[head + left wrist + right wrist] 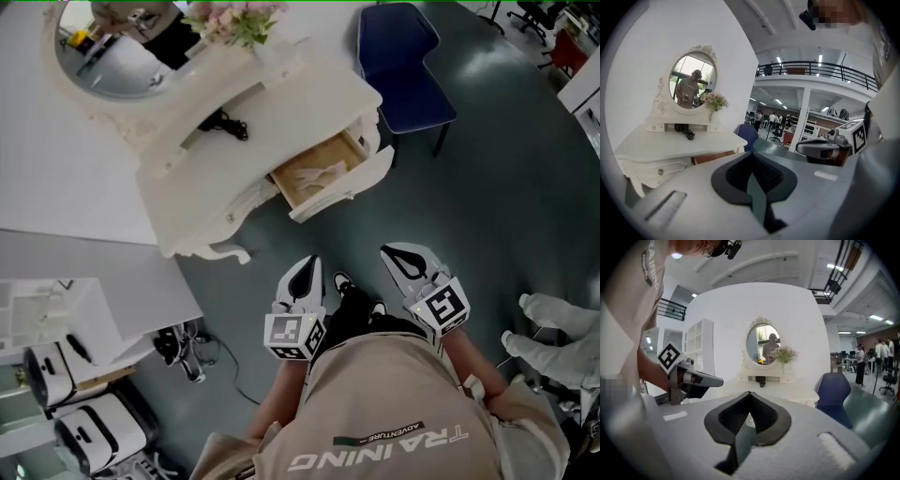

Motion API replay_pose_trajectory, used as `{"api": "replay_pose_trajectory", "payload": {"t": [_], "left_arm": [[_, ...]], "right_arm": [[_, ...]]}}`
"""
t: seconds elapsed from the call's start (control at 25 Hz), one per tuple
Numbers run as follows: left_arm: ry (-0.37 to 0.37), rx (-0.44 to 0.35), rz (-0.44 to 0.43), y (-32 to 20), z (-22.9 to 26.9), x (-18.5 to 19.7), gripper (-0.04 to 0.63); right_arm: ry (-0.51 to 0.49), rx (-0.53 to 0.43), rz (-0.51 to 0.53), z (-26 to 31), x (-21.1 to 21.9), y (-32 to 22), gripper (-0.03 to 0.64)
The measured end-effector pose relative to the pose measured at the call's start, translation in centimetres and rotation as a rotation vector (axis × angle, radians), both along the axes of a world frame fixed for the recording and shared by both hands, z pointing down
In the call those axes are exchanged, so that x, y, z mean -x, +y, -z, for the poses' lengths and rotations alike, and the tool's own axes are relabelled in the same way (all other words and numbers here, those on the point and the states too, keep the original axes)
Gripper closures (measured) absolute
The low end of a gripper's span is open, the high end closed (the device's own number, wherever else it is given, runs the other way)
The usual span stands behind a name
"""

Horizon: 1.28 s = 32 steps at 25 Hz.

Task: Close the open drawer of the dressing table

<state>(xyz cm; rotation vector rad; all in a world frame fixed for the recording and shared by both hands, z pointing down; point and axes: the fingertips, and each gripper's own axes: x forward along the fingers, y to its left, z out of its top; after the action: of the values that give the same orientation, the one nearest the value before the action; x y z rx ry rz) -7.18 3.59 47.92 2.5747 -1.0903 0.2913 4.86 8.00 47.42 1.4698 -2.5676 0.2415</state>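
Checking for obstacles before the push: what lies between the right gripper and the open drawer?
Only bare grey floor, seen in the head view, separates the right gripper from the open drawer.

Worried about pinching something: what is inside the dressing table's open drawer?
The drawer shows a wooden floor with a pale crumpled item lying on it, too small to identify. Its back end is covered by the tabletop.
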Motion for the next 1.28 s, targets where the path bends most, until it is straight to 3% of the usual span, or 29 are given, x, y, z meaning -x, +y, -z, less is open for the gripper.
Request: {"api": "replay_pose_trajectory", "payload": {"t": [0.2,0.44,0.76,0.92,1.28], "left_arm": [[0.014,-0.047,0.005,-3.4,0.7,1.2,0.577],[0.064,-0.131,-0.022,-7.4,2.1,2.0,0.577],[0.092,-0.111,-0.041,-8.4,1.1,2.9,0.577],[0.103,-0.062,-0.020,-8.2,-0.5,3.5,0.577],[0.048,-0.024,0.034,-9.3,-1.4,3.3,0.578]], "right_arm": [[0.096,-0.015,0.003,0.8,0.7,-3.3,0.614],[0.083,-0.024,-0.061,1.7,0.3,-6.9,0.614],[0.054,0.025,-0.115,0.9,0.3,-8.9,0.614],[0.083,0.072,-0.107,-0.4,0.1,-9.2,0.614],[0.059,0.137,-0.036,-3.0,-0.5,-12.3,0.614]]}}
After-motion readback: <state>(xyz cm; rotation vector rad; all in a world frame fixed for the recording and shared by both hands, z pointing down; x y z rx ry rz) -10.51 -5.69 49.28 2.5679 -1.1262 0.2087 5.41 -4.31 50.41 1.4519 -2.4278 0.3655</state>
